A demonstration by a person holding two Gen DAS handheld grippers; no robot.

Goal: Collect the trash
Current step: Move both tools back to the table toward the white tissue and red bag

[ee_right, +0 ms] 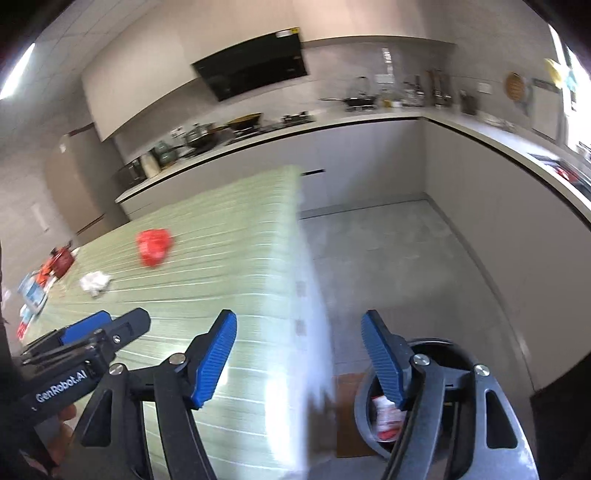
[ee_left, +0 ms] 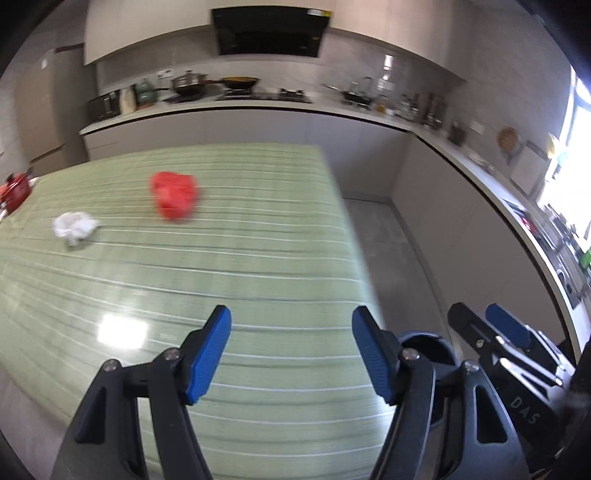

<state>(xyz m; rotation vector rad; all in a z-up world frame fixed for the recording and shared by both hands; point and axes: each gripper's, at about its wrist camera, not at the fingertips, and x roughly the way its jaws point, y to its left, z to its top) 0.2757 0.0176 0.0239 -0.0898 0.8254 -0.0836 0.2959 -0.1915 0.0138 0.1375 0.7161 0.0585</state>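
Two tongs are in view, the left tongs (ee_left: 291, 349) and the right tongs (ee_right: 299, 354), each with two blue pads. One green striped tabletop (ee_left: 221, 277). On it lie one red crumpled bag (ee_left: 175, 195) and one white paper wad (ee_left: 75, 226). One red pot (ee_left: 14, 188) stands at its far left edge. One bin (ee_right: 436, 398) stands on the floor, with one red-and-white wrapper (ee_right: 386, 415) visible inside. One black hood (ee_left: 269, 31) hangs over the counter (ee_left: 258, 107); the cookware there is too blurred to count exactly.

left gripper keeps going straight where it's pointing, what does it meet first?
Probably the bare green striped tabletop. The left gripper is open and empty; the red bag and white crumpled paper lie further off, left of its line. Depth is uncertain.
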